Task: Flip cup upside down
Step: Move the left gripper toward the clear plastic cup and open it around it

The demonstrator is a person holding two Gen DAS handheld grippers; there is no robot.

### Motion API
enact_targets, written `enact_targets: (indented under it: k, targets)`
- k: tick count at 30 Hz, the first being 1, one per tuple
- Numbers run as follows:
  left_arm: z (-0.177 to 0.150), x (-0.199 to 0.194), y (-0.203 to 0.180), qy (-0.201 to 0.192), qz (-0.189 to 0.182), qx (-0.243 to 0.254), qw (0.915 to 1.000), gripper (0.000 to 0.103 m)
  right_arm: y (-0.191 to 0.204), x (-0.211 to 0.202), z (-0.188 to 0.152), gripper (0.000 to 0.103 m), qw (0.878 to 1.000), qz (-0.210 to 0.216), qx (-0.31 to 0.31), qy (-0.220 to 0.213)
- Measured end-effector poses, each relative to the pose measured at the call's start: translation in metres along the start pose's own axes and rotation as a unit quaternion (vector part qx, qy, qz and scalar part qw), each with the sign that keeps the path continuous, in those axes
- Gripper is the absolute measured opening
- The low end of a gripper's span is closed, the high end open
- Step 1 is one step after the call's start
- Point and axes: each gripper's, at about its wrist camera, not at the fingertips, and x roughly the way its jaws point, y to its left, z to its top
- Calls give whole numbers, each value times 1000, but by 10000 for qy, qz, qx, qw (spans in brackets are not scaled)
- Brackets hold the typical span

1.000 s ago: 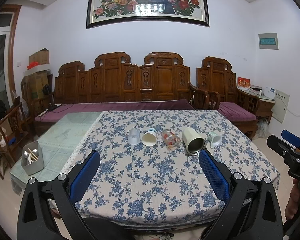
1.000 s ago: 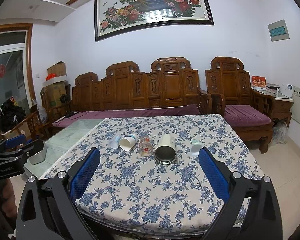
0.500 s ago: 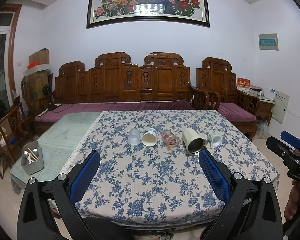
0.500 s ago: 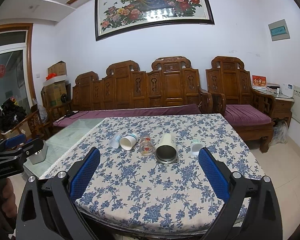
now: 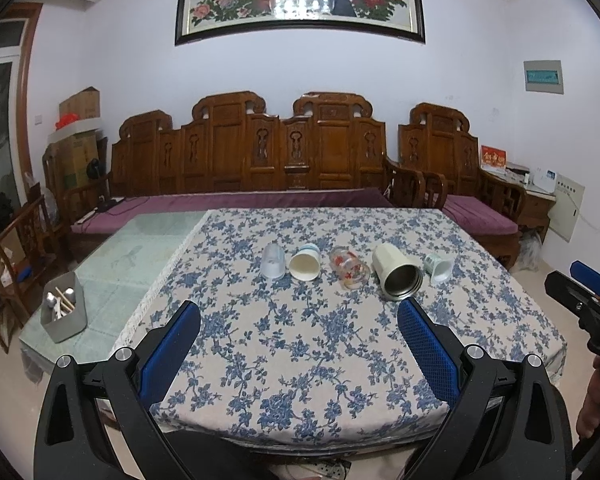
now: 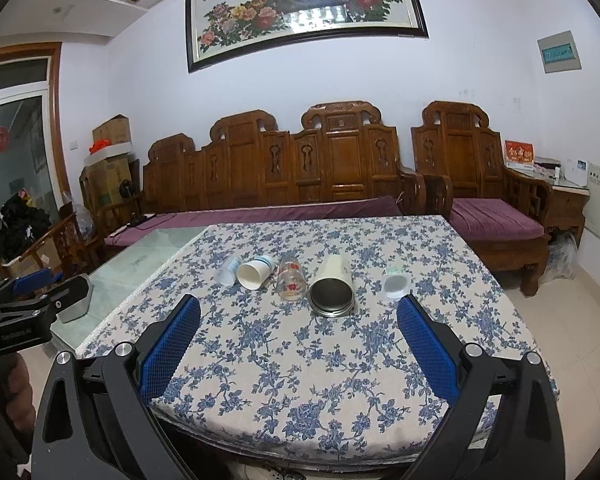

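Several cups lie on their sides in a row on the blue-flowered tablecloth: a clear plastic cup, a white paper cup, a glass with red print, a cream steel tumbler and a small pale green cup. The same row shows in the right wrist view, with the tumbler in the middle. My left gripper is open and empty above the near table edge. My right gripper is open and empty, also short of the cups.
A grey utensil box stands on the bare glass part of the table at the left. A carved wooden sofa with purple cushions runs behind the table. The right gripper shows at the right edge of the left wrist view.
Both grippers have moved slightly; the cups have not moved.
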Motion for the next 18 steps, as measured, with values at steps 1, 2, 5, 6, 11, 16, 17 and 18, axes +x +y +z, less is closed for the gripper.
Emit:
enact_targets:
  k: [1, 2, 5, 6, 11, 16, 17, 18]
  targets:
    - [-1, 4, 1, 37, -2, -3, 10000, 95, -1, 3, -1, 99, 10000, 7, 12, 23]
    - [-1, 7, 2, 68, -6, 1, 10000, 95, -2, 7, -2, 99, 10000, 14, 21, 57]
    - [-2, 20, 5, 169, -18, 1, 9999, 95, -6, 17, -3, 99, 9999, 40, 48, 130]
    - [-1, 25, 7, 206, -34, 2, 9998, 95, -7, 24, -2, 99, 9998, 71, 41, 175]
    - [5, 50, 12, 428, -100, -14, 9990, 95, -10, 50, 2, 99, 9994, 188, -27, 296]
    - [14, 84, 19, 656, -60, 48, 9978, 95, -8, 83, 9, 99, 9984, 345, -152, 432]
    - [16, 92, 21, 716, -94, 49, 9974, 95, -7, 89, 11, 99, 9981, 370, -173, 471]
    - [17, 99, 22, 765, -96, 71, 9970, 95, -7, 98, 12, 99, 9976, 407, -188, 524]
